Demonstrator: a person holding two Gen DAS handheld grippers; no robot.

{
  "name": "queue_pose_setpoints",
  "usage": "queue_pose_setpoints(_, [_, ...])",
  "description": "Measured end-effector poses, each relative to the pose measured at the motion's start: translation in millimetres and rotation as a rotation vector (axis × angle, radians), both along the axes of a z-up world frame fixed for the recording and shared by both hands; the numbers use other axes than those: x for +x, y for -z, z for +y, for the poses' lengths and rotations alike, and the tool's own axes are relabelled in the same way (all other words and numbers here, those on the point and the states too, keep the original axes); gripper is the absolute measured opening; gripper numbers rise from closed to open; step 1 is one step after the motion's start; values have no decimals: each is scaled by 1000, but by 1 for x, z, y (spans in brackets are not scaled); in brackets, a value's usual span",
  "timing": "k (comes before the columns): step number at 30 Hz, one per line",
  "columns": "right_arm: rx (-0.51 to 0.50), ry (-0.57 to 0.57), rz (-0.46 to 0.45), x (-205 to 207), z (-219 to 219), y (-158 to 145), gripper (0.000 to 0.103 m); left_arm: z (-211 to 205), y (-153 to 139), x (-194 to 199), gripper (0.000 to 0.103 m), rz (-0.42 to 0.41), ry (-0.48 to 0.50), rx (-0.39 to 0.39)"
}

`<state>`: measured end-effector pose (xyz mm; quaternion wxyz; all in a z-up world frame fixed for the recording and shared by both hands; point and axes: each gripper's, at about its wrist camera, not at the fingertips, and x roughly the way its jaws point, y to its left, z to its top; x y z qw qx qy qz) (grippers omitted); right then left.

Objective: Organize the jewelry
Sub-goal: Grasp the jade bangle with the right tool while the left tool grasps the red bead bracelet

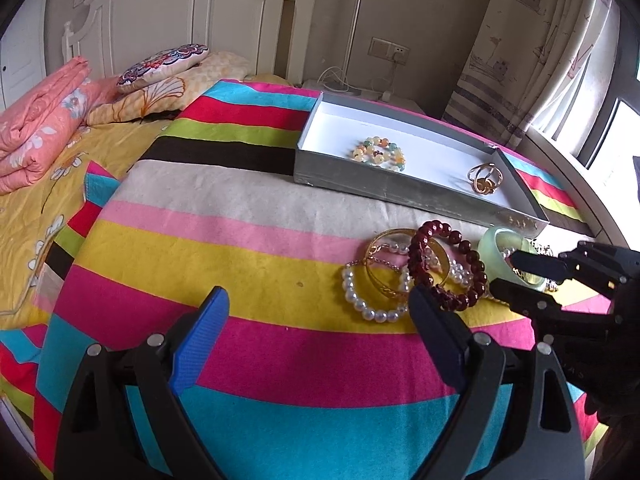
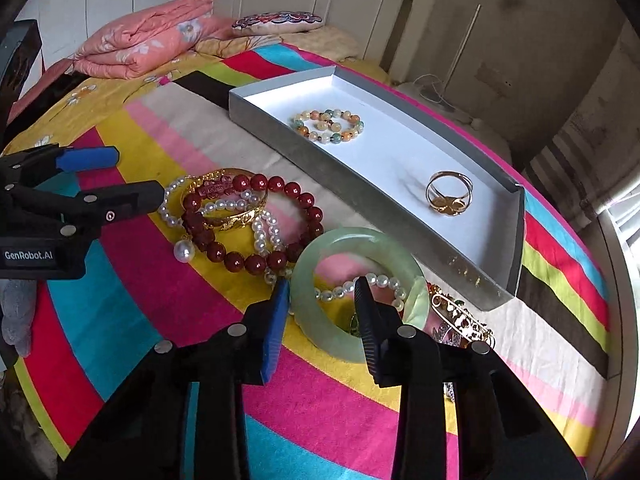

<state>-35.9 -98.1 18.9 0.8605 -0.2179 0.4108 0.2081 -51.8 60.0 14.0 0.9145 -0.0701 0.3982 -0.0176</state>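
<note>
- Grey box (image 2: 280, 128) on the bed holds a pastel bead bracelet (image 2: 329, 125) and a gold ring (image 2: 448, 194).
- Left tool (image 1: 320, 304) spread, empty.
- Right tool (image 2: 320, 296) straddles the jade bangle (image 2: 340, 340)'s rim; grip unclear.

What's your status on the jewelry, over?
Left gripper open, empty. Right gripper straddling jade bangle rim, grip unclear. Pearl strand lies through bangle, may snag.

Folded quilt (image 2: 144, 46); cushion (image 2: 276, 22) — curtain (image 1: 520, 48)

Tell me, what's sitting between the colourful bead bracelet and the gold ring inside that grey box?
Nothing: in both wrist views, only bare white box floor separates the bead bracelet from the gold ring.
</note>
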Motion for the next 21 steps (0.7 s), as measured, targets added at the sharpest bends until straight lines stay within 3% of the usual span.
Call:
queue_pose_setpoints(8, [11,-13,58,17,4,3,33,-2,0,0,90,0,-14,12])
queue_pose_setpoints(11, [8,-14,23,13,5,6,33,-5,0,1,90,1,-12,25])
queue_pose_setpoints(15, [37,-17,-25,3,4,6,17,-4,0,0,90,-1,-13,21])
queue_pose_setpoints(16, [43,-6,-38,0,3,6,17,-4,0,0,90,0,-13,22])
queue_pose_setpoints(21, [227,30,-64,-12,-23,-8,16,-8,-3,-4,90,-23,14,22])
